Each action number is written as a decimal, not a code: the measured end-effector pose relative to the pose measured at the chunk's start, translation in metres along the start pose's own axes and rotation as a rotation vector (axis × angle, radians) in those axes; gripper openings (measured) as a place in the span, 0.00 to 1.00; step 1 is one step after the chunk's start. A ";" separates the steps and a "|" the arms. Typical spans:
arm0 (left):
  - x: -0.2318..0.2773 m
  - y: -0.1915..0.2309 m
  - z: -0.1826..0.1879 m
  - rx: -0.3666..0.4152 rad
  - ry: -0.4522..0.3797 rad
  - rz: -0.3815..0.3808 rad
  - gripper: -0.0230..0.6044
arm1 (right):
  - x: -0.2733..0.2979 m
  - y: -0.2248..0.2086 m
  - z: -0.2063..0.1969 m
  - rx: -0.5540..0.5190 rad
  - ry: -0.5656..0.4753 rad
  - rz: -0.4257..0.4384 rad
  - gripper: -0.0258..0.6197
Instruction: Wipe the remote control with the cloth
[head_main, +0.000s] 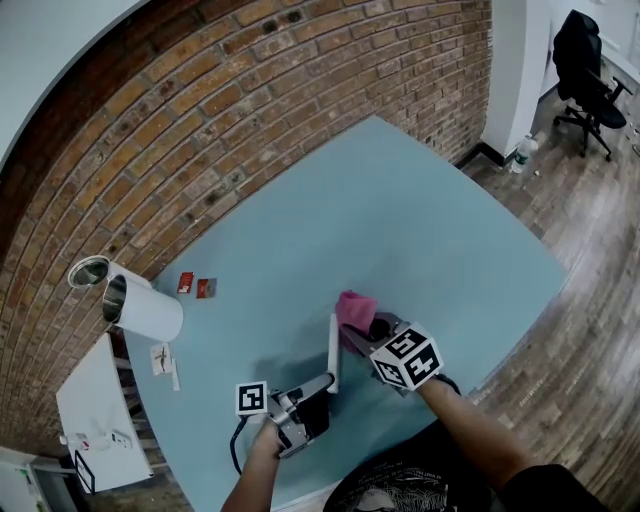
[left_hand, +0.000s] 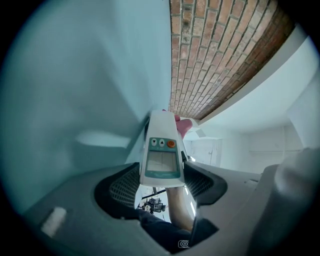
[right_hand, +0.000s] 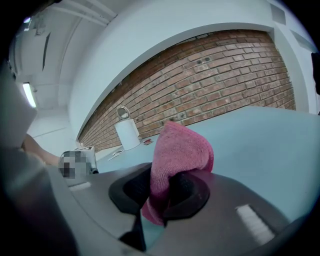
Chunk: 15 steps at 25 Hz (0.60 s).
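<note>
No words, brand names or numbers can be read anywhere. The slim white plastic remote control (left_hand: 161, 150) carries only signs. Two small buttons above its grey screen show a downward and an upward triangle, and the mark on the round orange button beside them is too small to tell. The white marker cube (head_main: 407, 358) on the right gripper (head_main: 358, 328) and the second marker cube (head_main: 251, 398) on the left gripper (head_main: 328, 382) bear black-and-white square patterns without letters. The print on the small red packets (head_main: 186, 283) on the pale blue table (head_main: 400, 220) is too small to read.
</note>
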<state>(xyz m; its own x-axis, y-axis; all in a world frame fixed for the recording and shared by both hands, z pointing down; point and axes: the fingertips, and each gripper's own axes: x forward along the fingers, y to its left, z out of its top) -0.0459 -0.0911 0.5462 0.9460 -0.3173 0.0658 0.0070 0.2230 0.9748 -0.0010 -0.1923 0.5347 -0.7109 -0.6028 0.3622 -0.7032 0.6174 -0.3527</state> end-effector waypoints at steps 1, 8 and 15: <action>0.001 0.000 0.000 -0.008 -0.008 -0.005 0.48 | -0.001 0.001 0.000 -0.001 0.001 0.002 0.14; 0.007 -0.002 -0.002 -0.027 -0.066 -0.052 0.48 | -0.007 0.011 -0.004 -0.014 0.001 0.019 0.14; 0.013 -0.002 -0.001 -0.039 -0.113 -0.094 0.48 | -0.014 0.023 -0.008 -0.038 0.004 0.036 0.14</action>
<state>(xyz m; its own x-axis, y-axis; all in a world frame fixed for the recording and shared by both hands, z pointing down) -0.0337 -0.0950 0.5450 0.8981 -0.4397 0.0000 0.1089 0.2225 0.9688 -0.0069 -0.1658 0.5287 -0.7358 -0.5776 0.3536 -0.6760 0.6577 -0.3323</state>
